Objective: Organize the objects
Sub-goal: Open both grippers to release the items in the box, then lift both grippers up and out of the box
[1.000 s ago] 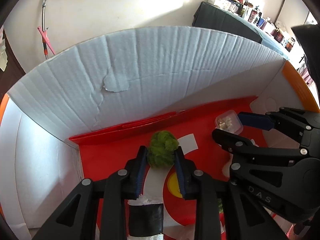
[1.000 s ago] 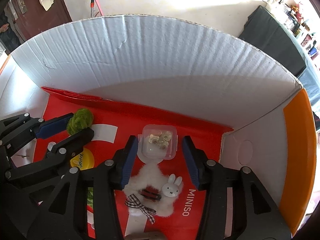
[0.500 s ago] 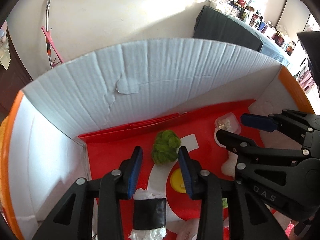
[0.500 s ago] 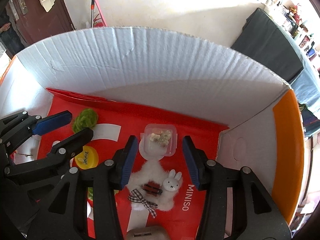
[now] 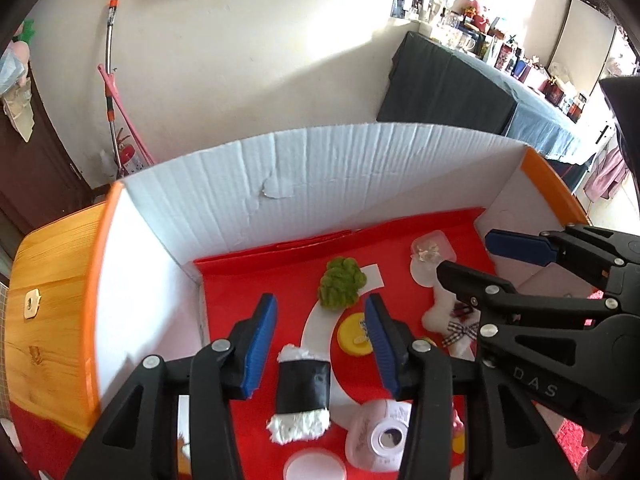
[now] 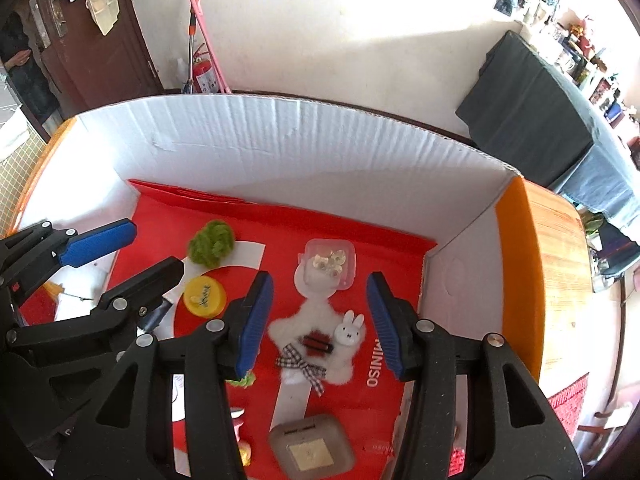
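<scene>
A white cardboard box [image 5: 320, 184] with a red liner [image 6: 400, 248] holds the objects. A green fuzzy ball [image 5: 341, 283] lies near the back, also in the right wrist view [image 6: 211, 243]. A clear plastic case of small pieces [image 6: 330, 264] lies beside a white furry star with a bunny face [image 6: 316, 344]. My left gripper [image 5: 320, 344] is open and empty above a black-and-white sushi-like roll [image 5: 301, 392]. My right gripper [image 6: 320, 320] is open and empty above the star.
A yellow lid [image 6: 205, 296], a white round bottle [image 5: 380, 436], a white disc [image 5: 314, 465] and a taupe square case [image 6: 311, 450] also lie in the box. The box stands on a wooden table [image 5: 44, 280]. A dark covered table [image 5: 448, 88] stands behind.
Both grippers have drawn back and up from the box floor. The left gripper's jaws have widened and left the green ball lying; the right has pulled away from the clear case.
</scene>
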A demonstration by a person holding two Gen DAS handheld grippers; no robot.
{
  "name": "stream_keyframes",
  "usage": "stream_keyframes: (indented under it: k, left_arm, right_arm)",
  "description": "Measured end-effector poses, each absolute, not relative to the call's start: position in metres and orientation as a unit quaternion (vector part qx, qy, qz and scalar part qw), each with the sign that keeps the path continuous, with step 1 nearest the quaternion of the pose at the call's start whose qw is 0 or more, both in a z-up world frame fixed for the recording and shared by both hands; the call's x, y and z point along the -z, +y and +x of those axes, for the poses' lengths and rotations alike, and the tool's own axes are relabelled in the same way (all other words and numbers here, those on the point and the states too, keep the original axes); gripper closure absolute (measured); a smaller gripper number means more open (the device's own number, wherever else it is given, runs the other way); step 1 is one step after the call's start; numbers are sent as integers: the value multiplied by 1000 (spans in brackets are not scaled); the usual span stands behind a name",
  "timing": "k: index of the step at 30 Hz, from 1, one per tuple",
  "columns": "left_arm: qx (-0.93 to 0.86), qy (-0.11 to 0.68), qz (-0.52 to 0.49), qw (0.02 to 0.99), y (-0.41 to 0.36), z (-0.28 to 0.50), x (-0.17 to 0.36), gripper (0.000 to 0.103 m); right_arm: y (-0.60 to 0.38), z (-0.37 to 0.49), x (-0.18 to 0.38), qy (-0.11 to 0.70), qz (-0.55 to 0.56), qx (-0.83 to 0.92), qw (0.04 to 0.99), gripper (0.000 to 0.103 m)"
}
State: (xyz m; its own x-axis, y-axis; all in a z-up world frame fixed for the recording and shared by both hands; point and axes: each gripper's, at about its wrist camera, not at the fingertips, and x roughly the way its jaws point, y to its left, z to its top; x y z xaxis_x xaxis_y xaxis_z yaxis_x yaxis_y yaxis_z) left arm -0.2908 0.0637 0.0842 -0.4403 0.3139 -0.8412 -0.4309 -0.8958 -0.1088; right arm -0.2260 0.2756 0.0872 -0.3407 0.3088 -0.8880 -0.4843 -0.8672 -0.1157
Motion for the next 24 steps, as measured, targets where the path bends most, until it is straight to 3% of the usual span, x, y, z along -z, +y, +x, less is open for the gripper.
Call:
stream_keyframes:
  k: [12, 15, 24]
  left_arm:
    - [-862, 52, -453, 223, 58, -270, -108, 52]
    - [-872, 55, -437, 214, 54, -261, -113, 41]
    - [-892, 41, -396, 214, 35, -237, -130, 36]
  right_arm:
    - [253, -198, -107, 73, -491, -832, 249, 50]
    - [248, -191, -109, 75, -482, -837, 250, 50]
    - [233, -161, -125, 80, -445, -857, 247, 46]
